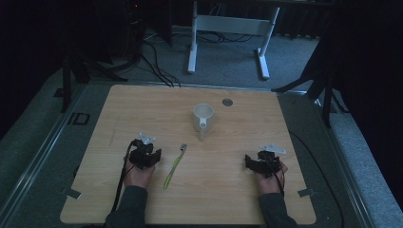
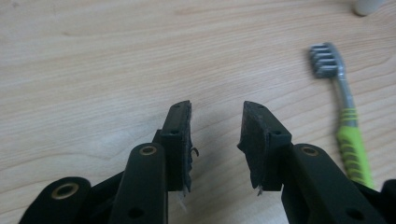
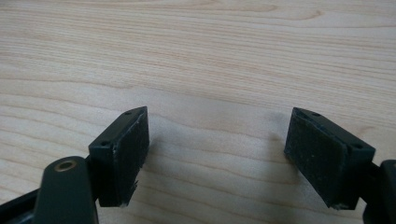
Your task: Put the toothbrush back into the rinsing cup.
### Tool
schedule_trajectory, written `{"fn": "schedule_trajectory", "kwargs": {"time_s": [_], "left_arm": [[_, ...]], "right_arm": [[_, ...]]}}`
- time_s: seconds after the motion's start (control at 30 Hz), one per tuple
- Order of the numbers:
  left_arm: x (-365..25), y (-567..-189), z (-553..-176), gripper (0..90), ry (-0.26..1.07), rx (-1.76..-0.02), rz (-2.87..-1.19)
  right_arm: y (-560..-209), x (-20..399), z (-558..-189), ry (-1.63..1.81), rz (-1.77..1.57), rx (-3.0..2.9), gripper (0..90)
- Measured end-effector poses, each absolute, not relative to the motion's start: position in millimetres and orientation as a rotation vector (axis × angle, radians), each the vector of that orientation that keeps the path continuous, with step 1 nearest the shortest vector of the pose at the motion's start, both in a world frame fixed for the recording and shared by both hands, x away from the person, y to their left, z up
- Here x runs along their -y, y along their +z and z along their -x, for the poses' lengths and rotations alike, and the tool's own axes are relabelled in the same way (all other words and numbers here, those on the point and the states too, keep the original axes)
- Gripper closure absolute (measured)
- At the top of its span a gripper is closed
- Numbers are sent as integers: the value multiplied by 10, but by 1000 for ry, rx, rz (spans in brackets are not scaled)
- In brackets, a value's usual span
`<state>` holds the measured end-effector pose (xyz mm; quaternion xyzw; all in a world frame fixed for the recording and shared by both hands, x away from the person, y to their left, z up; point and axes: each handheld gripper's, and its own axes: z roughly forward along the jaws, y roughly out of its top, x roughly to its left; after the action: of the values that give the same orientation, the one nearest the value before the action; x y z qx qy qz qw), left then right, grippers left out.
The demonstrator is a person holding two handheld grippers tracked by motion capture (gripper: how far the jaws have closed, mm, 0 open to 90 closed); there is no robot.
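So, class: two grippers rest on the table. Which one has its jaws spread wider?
The right gripper: its own view shows a broad stretch of bare table between its jaws, while the left gripper shows only a narrow gap.

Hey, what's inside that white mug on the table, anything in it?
From the high view, the white mug stands upright and its visible inner wall looks pale and bare. The near rim hides part of the bottom, so something small lying there can't be ruled out.
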<state>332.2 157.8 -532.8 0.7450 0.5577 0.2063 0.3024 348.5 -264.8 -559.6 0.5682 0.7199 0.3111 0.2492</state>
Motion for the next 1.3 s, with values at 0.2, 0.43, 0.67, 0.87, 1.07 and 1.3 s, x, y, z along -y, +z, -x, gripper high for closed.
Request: {"fn": "schedule_trajectory", "kwargs": {"time_s": [0.2,0.43,0.67,0.87,1.07,1.3], "left_arm": [[-1581,-5185,-3264,599,531,-1447,-1950],[-1503,-5077,-3236,578,499,-1420,-1945],[-1480,-4925,-3272,612,442,-1378,-1980],[-1441,-4839,-3296,624,407,-1369,-2015],[-1429,-4776,-3328,655,372,-1377,-2027],[-1375,-4676,-3376,665,335,-1378,-2082]], "right_arm": [[-5596,2647,-3488,847,-1545,-1964,213],[-5595,2647,-3487,848,-1544,-1966,213],[-5595,2642,-3487,852,-1543,-1970,212],[-5595,2639,-3491,855,-1540,-1974,210],[-5595,2638,-3491,855,-1540,-1975,210],[-5595,2637,-3493,855,-1537,-1976,209]]}}
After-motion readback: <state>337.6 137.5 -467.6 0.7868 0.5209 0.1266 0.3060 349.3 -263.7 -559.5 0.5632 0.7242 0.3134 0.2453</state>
